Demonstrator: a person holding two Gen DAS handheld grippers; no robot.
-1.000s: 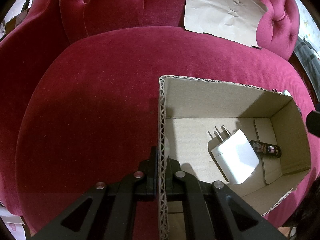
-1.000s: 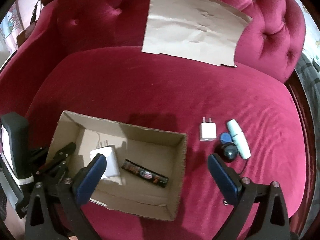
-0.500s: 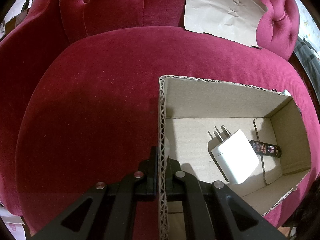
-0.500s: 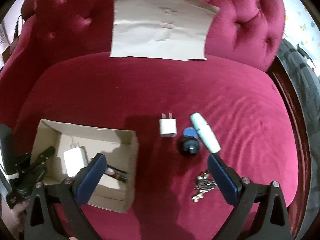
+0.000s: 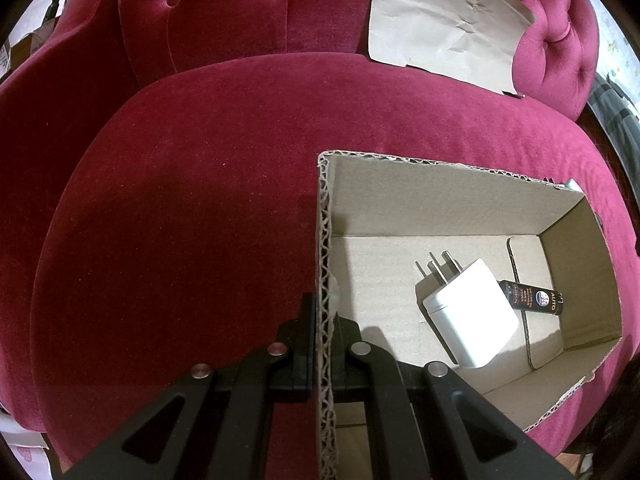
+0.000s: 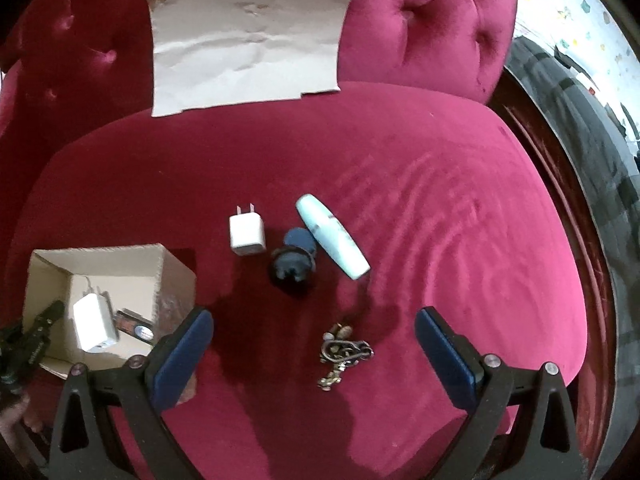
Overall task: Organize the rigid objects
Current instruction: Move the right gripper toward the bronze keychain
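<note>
In my left wrist view the left gripper (image 5: 322,320) is clenched on the near wall of the cardboard box (image 5: 325,220), with one finger outside and one inside, at the lower centre of the frame. The box sits on the red velvet sofa seat (image 5: 180,220) and fills the lower right of this view. Inside it, on the floor of the box, lies a large white charger (image 5: 472,318) with its prongs toward the upper left, and just beside it, touching its right edge, a small black tube (image 5: 534,299) with printed text. In my right wrist view the right gripper (image 6: 314,346) is released, its blue pads (image 6: 182,356) wide apart at the bottom of the frame. Between them, near the lower centre, lies a bunch of keys (image 6: 344,350) on the seat. Above the keys, around the middle of the frame, I see a small white plug adapter (image 6: 247,233), a dark round object (image 6: 294,270) with a blue disc (image 6: 300,238) touching it, and a pale blue elongated bottle (image 6: 332,236) lying tilted. A sheet of brown paper (image 6: 248,40) leans on the sofa back at the upper centre.
</note>
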